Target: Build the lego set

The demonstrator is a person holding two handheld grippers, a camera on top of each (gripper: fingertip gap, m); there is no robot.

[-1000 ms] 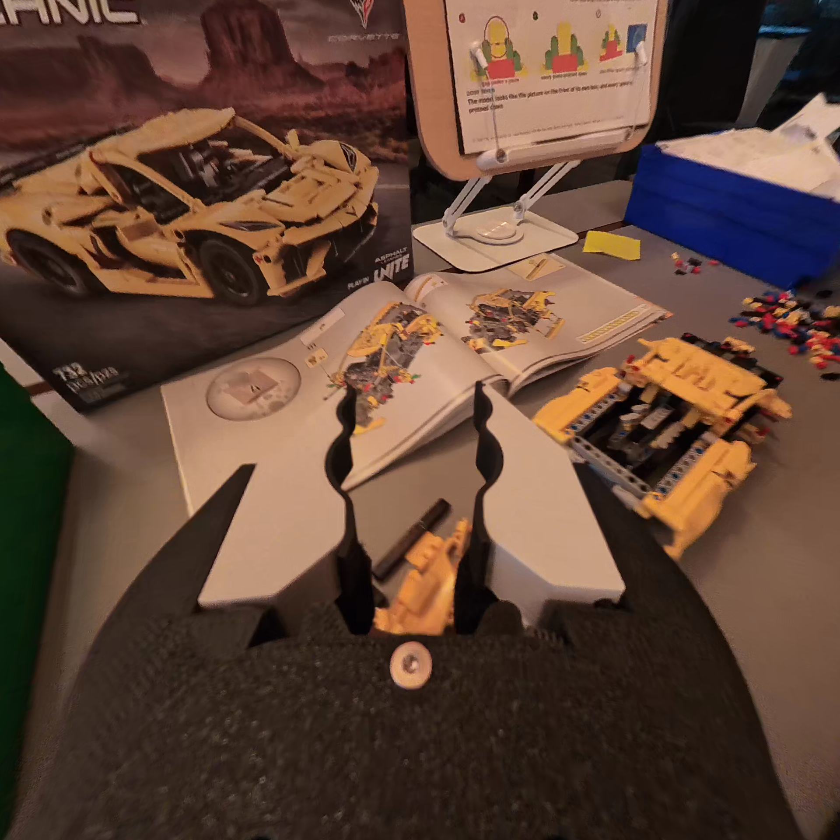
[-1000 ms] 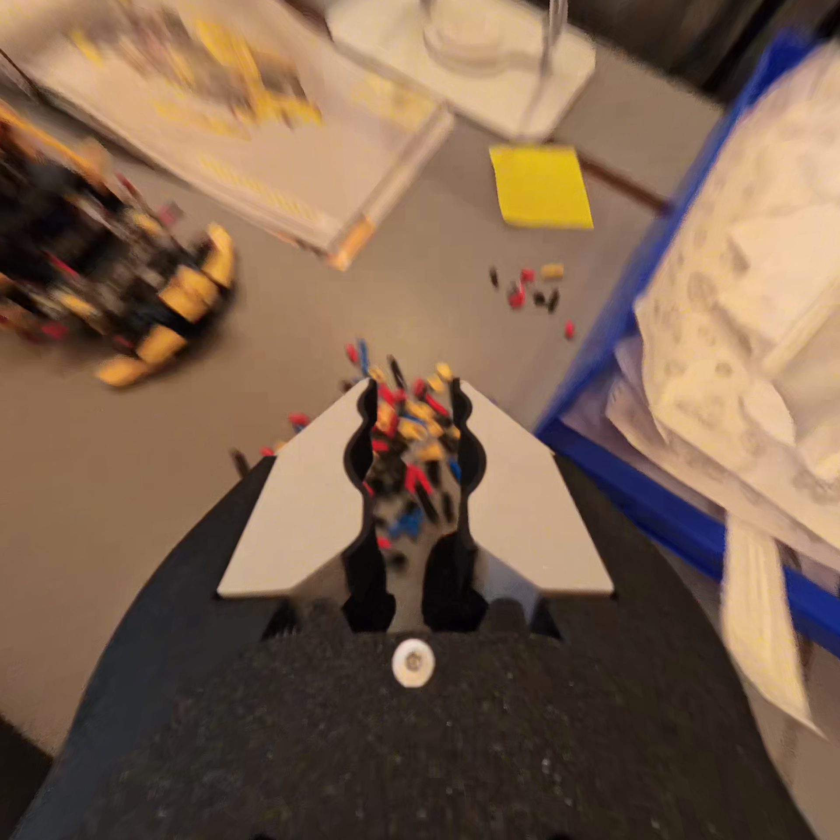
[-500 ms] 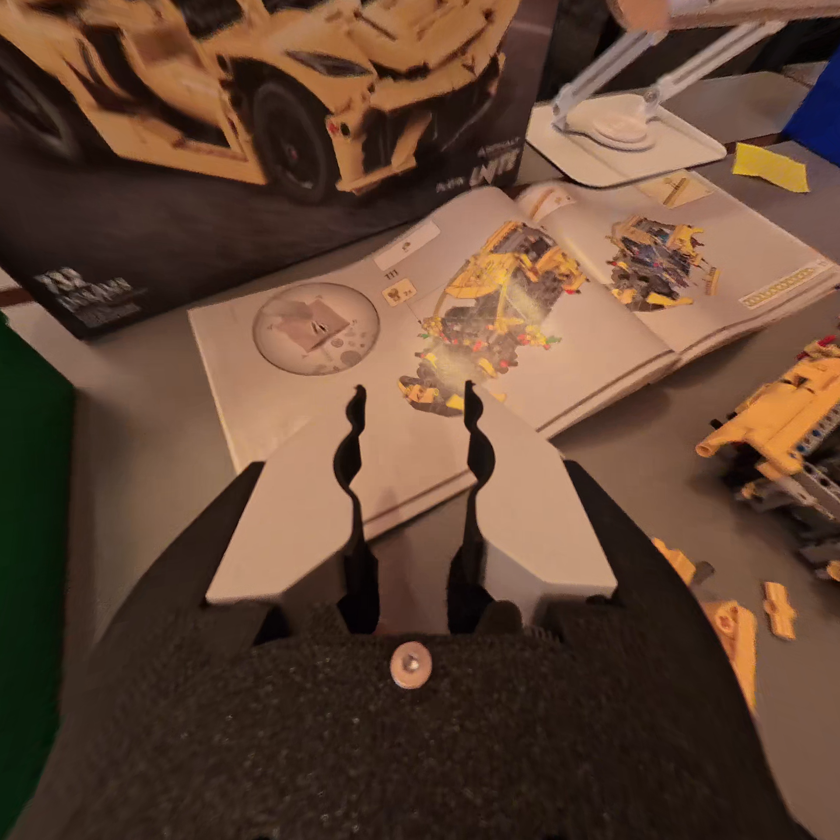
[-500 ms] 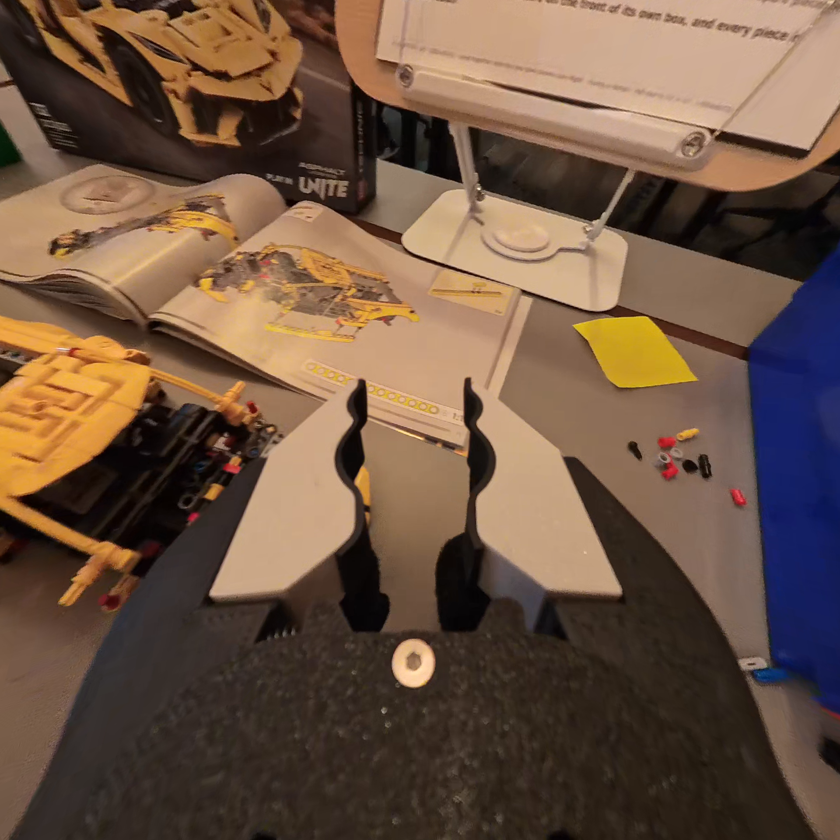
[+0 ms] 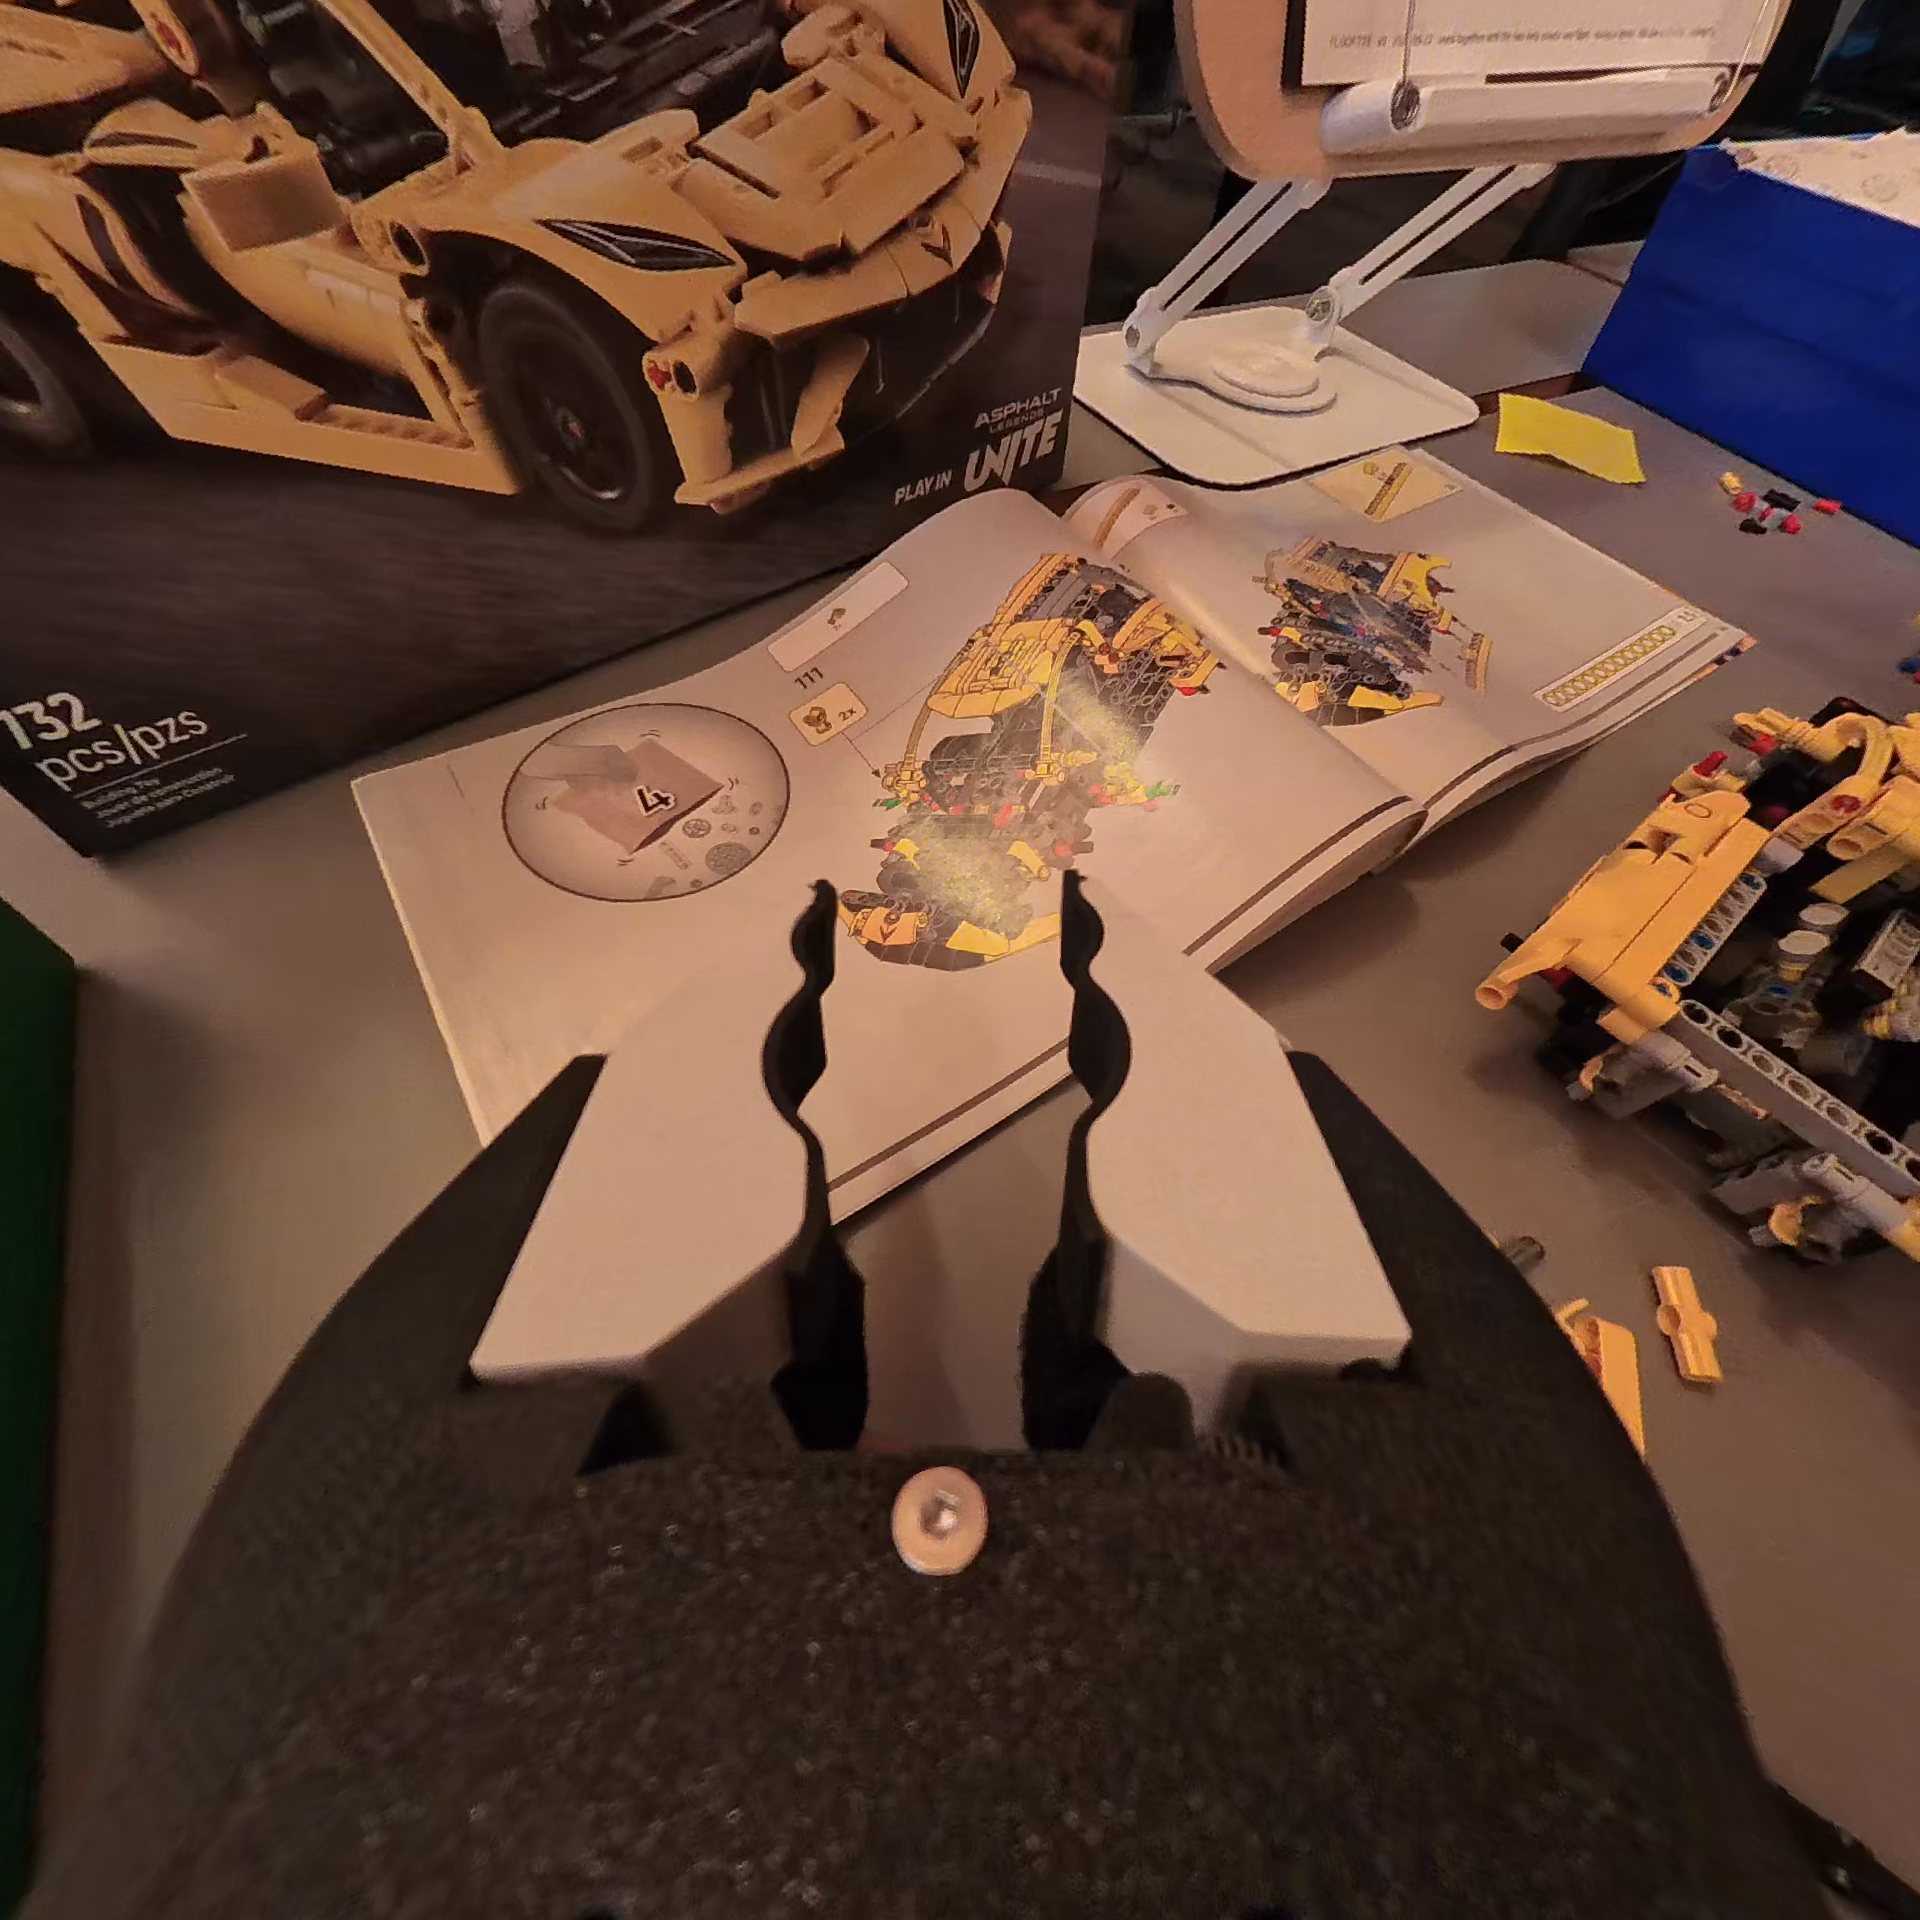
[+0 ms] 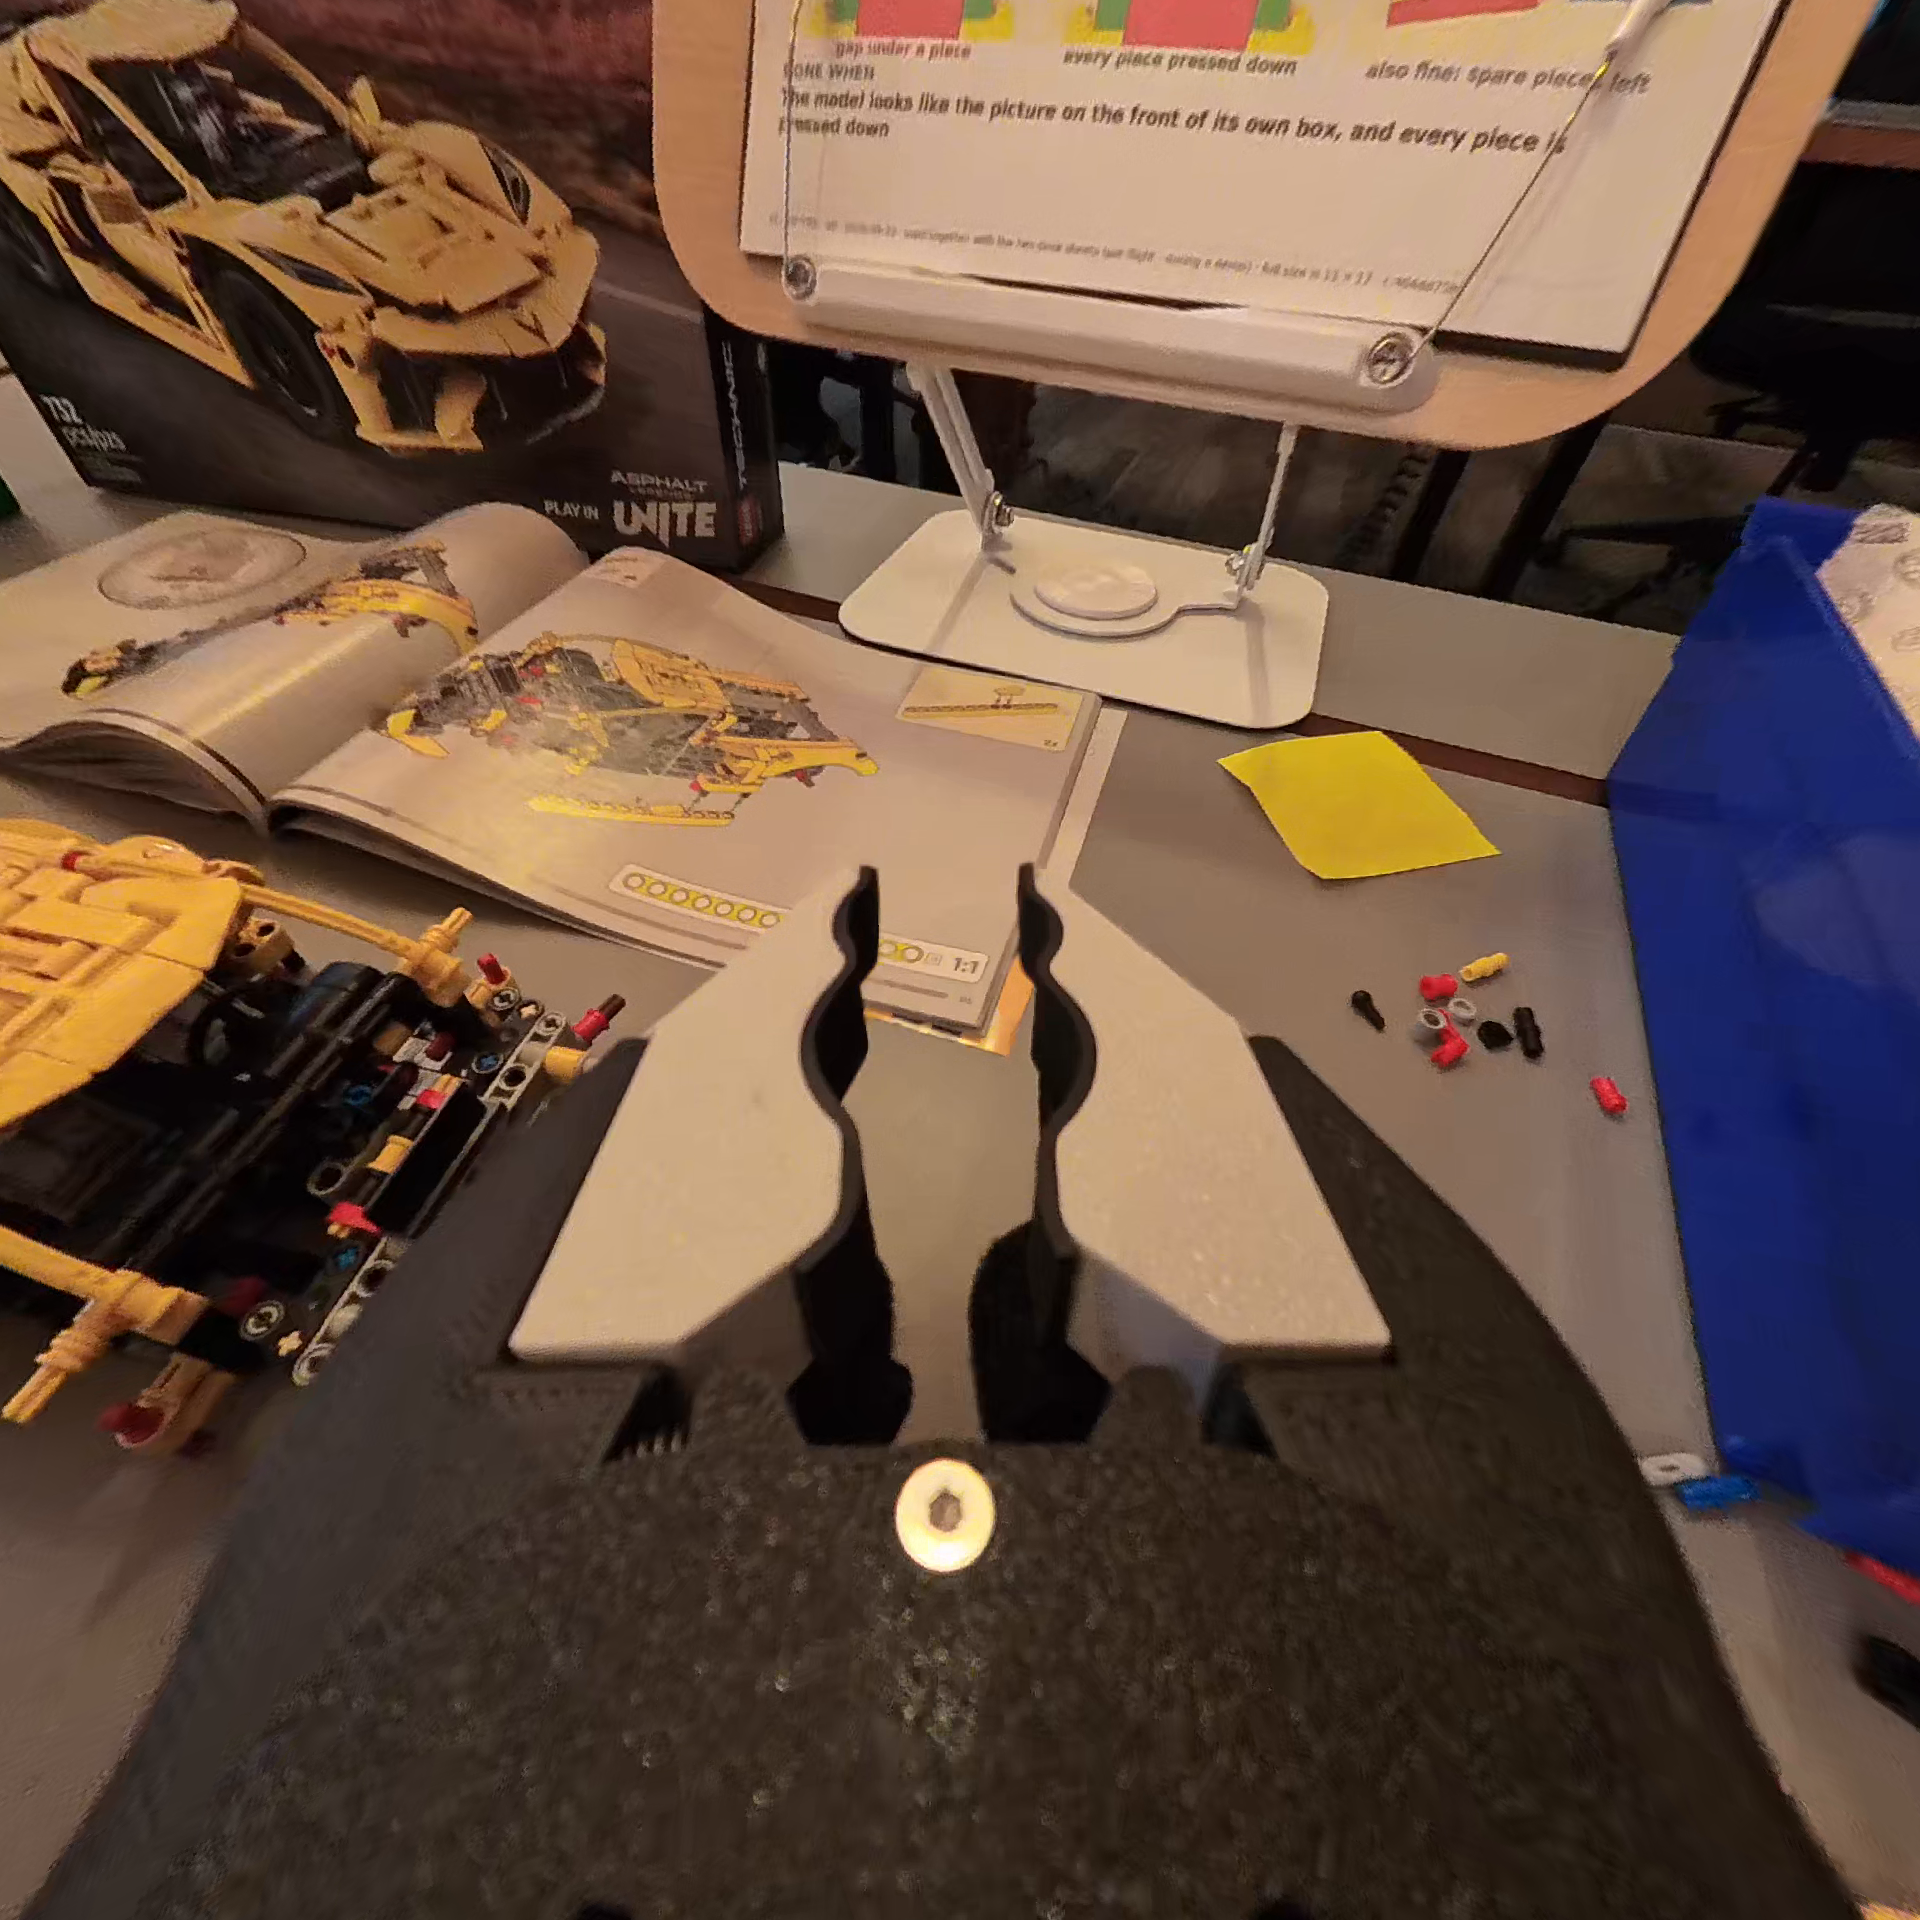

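Note:
The part-built yellow and black car model (image 5: 1756,966) stands on the grey table at the right of the left wrist view and at the left of the right wrist view (image 6: 177,1049). The open instruction booklet (image 5: 935,790) lies behind it, and it also shows in the right wrist view (image 6: 623,727). My left gripper (image 5: 940,894) is open and empty, held above the booklet's near page. My right gripper (image 6: 945,883) is open and empty, held above the booklet's right corner. A few loose yellow pieces (image 5: 1683,1335) lie on the table in front of the model.
The set's box (image 5: 468,312) stands at the back left. A white document stand (image 6: 1091,613) holds a sheet behind the booklet. A yellow note (image 6: 1351,800) and small red and black pins (image 6: 1475,1018) lie right of it. A blue bin (image 6: 1787,935) stands at the right edge. The grippers' ends are close to 40 centimeters from one another.
Both grippers rose and pulled back. The left moved from over a yellow piece and black axle to over the booklet. The right left the pile of small pieces, empty, and its jaws narrowed.

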